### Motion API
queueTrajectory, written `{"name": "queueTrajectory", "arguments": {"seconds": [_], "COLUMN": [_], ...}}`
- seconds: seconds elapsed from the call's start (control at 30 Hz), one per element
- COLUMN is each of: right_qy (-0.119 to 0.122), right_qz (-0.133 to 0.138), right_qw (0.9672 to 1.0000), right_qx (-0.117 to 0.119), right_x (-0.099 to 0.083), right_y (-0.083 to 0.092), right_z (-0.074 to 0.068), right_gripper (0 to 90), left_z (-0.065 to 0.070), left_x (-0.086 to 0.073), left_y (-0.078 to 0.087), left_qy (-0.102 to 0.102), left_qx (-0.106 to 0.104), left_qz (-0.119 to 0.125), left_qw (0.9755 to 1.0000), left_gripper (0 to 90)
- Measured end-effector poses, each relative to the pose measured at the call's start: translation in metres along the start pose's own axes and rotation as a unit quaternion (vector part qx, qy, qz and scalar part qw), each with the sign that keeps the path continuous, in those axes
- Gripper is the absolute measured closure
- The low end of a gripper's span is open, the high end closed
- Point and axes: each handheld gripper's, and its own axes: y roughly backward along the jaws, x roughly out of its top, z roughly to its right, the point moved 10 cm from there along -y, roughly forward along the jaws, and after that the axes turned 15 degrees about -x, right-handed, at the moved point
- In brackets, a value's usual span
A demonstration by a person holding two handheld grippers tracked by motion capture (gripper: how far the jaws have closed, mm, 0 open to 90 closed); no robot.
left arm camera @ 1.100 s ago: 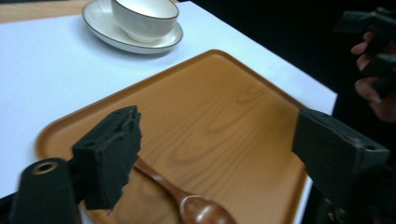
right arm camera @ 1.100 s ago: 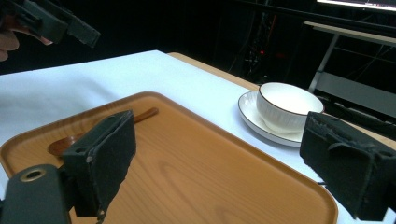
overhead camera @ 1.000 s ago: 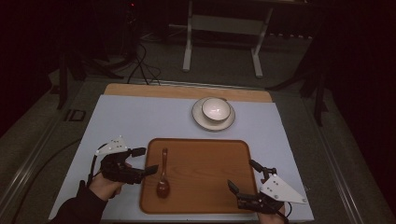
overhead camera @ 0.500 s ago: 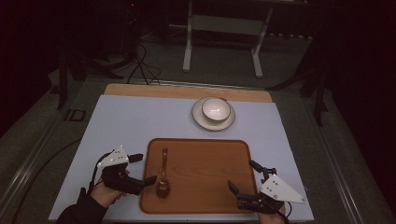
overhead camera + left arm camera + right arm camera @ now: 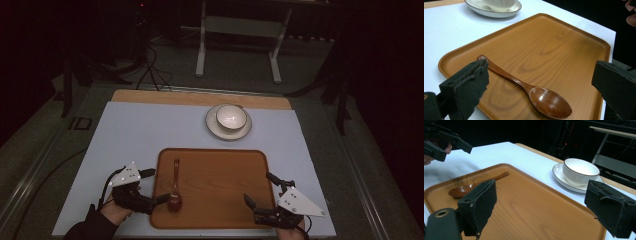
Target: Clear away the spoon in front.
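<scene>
Two handheld grippers flank a wooden tray on a white-topped desk (image 5: 150, 130), seen from above. At far left, the left gripper (image 5: 150, 189) sits at the tray's (image 5: 225, 172) left edge, its fingers (image 5: 465, 86) spread wide and holding nothing; in the left gripper view they frame the spoon without touching it. The dark wooden spoon (image 5: 175, 187) lies flat inside the tray near that left edge, bowl end toward the person and handle pointing away toward the far side of the desk.

Judged from its look, the spoon is light, rigid and smoothly lacquered, so it may slide on the tray's polished surface if nudged. The slim handle, roughly at mid-length, appears the surest place to grip, since the rounded bowl would likely slip between flat pads. The handle lies low against the wood, so the fingers would need to come down close to the tray to close around it.

Farther back, right of centre, a white bowl (image 5: 231, 117) stands on a white saucer (image 5: 217, 131) just beyond the tray's far rim; both look fragile, though whether the bowl holds anything is hard to tell in the dim light.

At right, the right gripper (image 5: 260, 192) rests over the tray's near right corner, well apart from the spoon, its fingers (image 5: 479, 205) also wide and empty.
</scene>
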Motion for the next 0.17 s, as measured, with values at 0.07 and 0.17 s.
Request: {"name": "queueTrajectory", "arguments": {"seconds": [0.07, 0.17], "right_qy": [-0.002, -0.003], "right_qz": [-0.001, 0.000], "right_qw": [1.0000, 1.0000], "right_qx": [-0.002, -0.002], "right_x": [-0.0001, 0.0000], "right_y": [0.0003, 0.0004], "right_z": [0.0009, 0.0014], "right_gripper": [10.7, 10.7], "left_z": [0.0000, 0.0009], "left_x": [-0.0003, -0.0007], "left_y": [-0.0006, -0.0025], "left_qy": [-0.004, -0.006], "left_qx": [0.002, 0.000], "left_qz": [-0.001, -0.001], "left_qw": [1.0000, 1.0000], "left_gripper": [0.8, 0.8]}}
